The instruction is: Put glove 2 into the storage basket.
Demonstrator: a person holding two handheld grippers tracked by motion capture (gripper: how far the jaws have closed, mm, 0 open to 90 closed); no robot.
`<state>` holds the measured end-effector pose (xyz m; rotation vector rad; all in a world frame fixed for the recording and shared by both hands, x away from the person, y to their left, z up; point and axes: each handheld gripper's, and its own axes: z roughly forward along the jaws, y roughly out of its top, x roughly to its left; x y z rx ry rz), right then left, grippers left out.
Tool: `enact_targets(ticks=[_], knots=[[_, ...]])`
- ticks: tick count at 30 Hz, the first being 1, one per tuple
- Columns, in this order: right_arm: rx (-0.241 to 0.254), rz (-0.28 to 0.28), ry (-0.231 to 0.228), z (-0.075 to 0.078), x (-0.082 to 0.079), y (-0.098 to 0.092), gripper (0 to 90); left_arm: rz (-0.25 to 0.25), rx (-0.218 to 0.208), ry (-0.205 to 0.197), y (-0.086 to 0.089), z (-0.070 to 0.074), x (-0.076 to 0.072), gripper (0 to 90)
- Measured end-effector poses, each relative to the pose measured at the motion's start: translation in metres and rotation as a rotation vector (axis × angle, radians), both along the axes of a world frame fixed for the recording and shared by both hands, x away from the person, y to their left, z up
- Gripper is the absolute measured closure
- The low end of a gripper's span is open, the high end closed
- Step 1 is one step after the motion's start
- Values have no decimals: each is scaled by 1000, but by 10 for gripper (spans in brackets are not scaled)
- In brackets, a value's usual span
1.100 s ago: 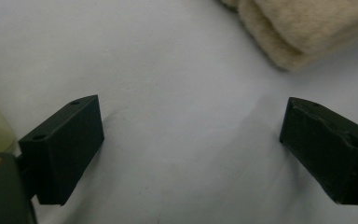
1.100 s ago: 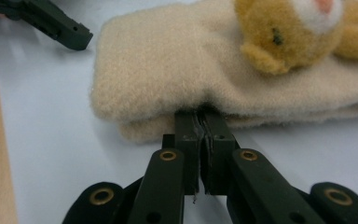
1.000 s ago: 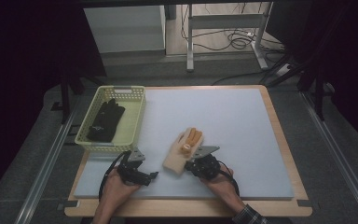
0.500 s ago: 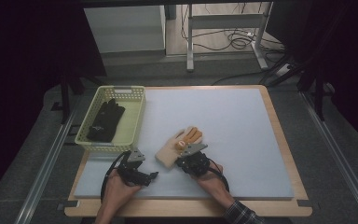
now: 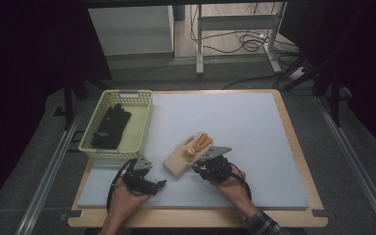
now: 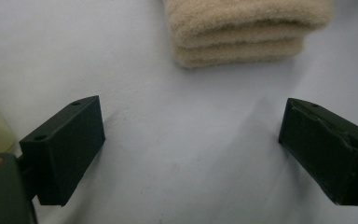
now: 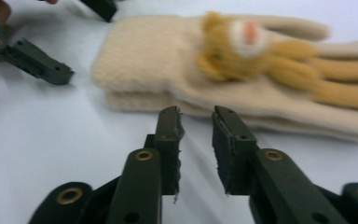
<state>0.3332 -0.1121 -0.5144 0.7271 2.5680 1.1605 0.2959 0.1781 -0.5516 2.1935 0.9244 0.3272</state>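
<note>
Right gripper [image 7: 196, 122]: black two-jaw tongs held in the person's right hand [image 5: 230, 183]; jaws seen slightly apart, a narrow gap between the pads, nothing clamped; jaws noted as just having been opening, no thing between them; tips placed just short of the glove's near edge.
Left gripper [image 6: 191, 140]: black two-jaw tongs held in the person's left hand [image 5: 125, 198]; jaws spread wide, bare mat between them, nothing gripped; cuff of the glove seen ahead of the tips, not touched.
Glove [image 5: 188, 152]: cream knitted glove pair with mustard-orange fingers and a small round animal-face patch; laid flat on the mat, stacked in two layers, cuff toward the left gripper, fingers pointed away toward the far right; found between the two grippers, just beside the right one.
Mat [image 5: 235, 122]: pale blue-white sheet laid over the table top.
Table [image 5: 293, 147]: light wooden board, rim seen around the mat.
Basket [image 5: 144, 120]: pale yellow-green plastic mesh basket, set at the mat's far left corner, well apart from the cream glove.
Basket contents: black glove [image 5: 110, 128] laid inside the basket.
</note>
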Motion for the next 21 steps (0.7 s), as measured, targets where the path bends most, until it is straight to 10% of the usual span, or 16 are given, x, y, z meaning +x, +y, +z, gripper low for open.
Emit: enact_targets(ticks=[21], knots=[[1,-222,-33,15,8,-95,300,0,-2,2,0,0,0,70]])
